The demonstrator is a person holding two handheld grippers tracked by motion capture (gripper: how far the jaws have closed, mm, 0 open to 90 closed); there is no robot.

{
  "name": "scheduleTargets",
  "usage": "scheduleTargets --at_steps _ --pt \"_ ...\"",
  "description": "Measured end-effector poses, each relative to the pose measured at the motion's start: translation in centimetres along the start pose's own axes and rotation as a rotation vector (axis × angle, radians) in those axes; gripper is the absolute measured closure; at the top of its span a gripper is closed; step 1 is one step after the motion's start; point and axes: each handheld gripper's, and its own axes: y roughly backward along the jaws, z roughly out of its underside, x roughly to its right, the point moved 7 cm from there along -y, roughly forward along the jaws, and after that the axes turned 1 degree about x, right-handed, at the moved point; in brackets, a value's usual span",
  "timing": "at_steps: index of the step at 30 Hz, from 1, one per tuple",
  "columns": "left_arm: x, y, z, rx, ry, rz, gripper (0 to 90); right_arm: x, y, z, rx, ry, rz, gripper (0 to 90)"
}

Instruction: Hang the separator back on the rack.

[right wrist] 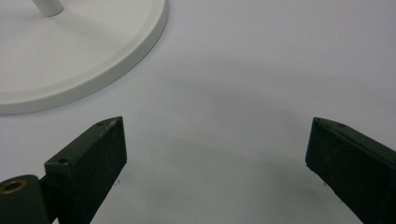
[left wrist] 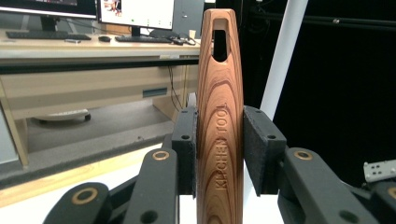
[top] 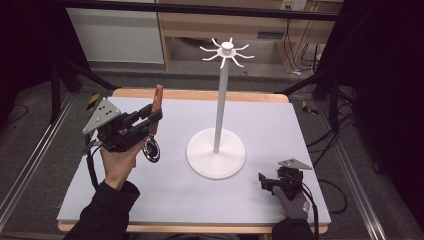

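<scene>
The left hand-held gripper (top: 150, 120), at nine o'clock of the white stand (top: 216, 150), clamps a wooden-handled kitchen tool (left wrist: 220, 126) upright. The right hand-held gripper (right wrist: 215, 163) rests wide apart on the table (top: 170, 200) at four o'clock.

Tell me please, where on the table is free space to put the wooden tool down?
The mat is bare right of the stand's pole, and along the near edge between the left hand and right gripper. It is crowded around the stand base and the left gripper.
</scene>
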Motion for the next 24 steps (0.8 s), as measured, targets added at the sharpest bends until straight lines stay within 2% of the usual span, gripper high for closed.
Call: scheduleTargets --at_steps 3,8,24 --pt "0.4 -0.4 -0.6 0.004 -0.008 0.004 67.0 0.0 0.0 0.0 -0.001 0.003 0.001 5.7" --pt "0.5 -1.1 -1.5 0.017 0.005 0.013 67.0 0.0 -0.1 0.0 -0.001 0.003 0.002 5.7" --pt "1.2 -1.8 -3.2 0.041 -0.005 0.032 66.9 0.0 -0.1 0.0 -0.003 0.0 -0.004 5.7"
